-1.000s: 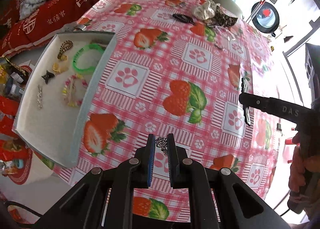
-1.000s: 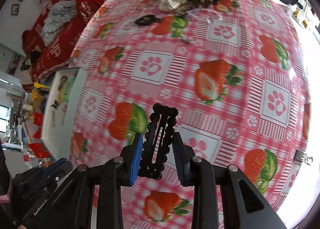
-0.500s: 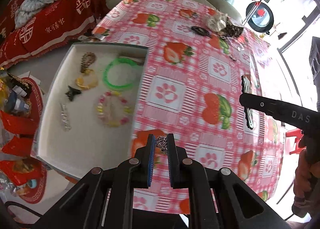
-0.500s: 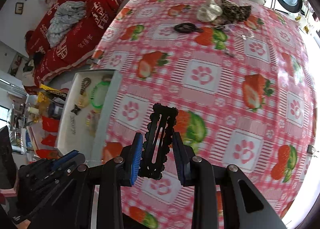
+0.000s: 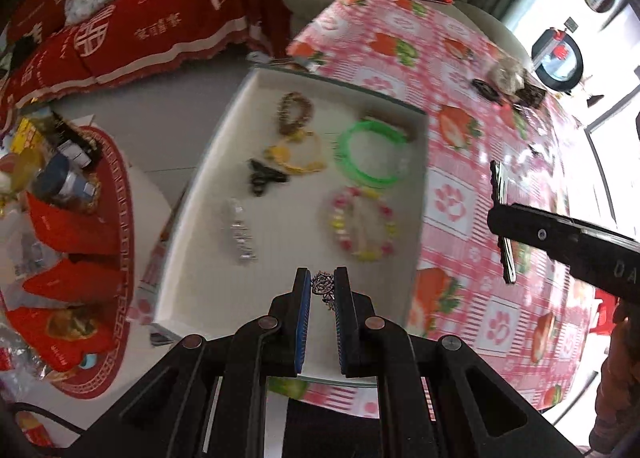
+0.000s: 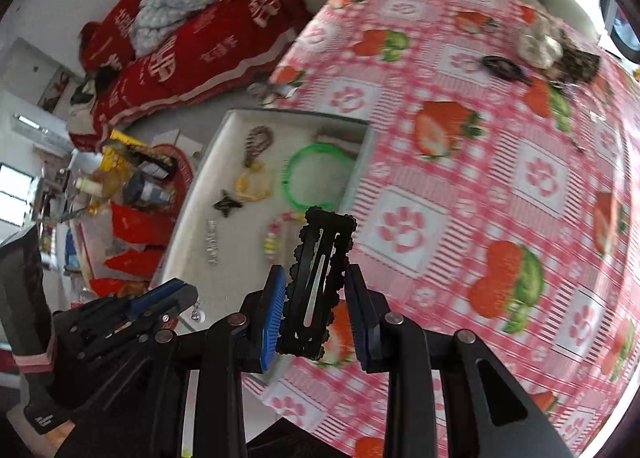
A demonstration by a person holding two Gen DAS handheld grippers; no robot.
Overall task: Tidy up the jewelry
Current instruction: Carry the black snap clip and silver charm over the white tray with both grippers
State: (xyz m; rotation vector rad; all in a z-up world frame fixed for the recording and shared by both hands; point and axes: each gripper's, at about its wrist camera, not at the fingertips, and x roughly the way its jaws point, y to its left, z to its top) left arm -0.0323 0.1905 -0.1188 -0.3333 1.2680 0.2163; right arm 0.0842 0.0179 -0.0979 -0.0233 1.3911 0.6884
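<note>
My left gripper [image 5: 322, 288] is shut on a small silver filigree earring [image 5: 323, 284] and holds it over the near part of the white tray [image 5: 208, 186]. The tray holds a green bangle [image 5: 370, 156], a pink and yellow bead bracelet [image 5: 362, 228], a yellow piece, a brown bead bracelet, a black clip and a silver piece. My right gripper [image 6: 316, 286] is shut on a black scalloped hair clip [image 6: 318, 278], held above the tray's right edge [image 6: 352, 186]. The left gripper also shows in the right wrist view [image 6: 168, 296].
The tray sits at the left edge of the table with the pink strawberry cloth [image 6: 500, 178]. More hair pieces and scrunchies [image 6: 540, 46] lie at the table's far side. A red-covered sofa [image 5: 140, 18] and a cluttered low stand [image 5: 60, 194] are left of the table.
Both grippers have swung left toward the tray, still holding their items. The left one now hangs over the tray's inside; the right one has come over its right edge.
</note>
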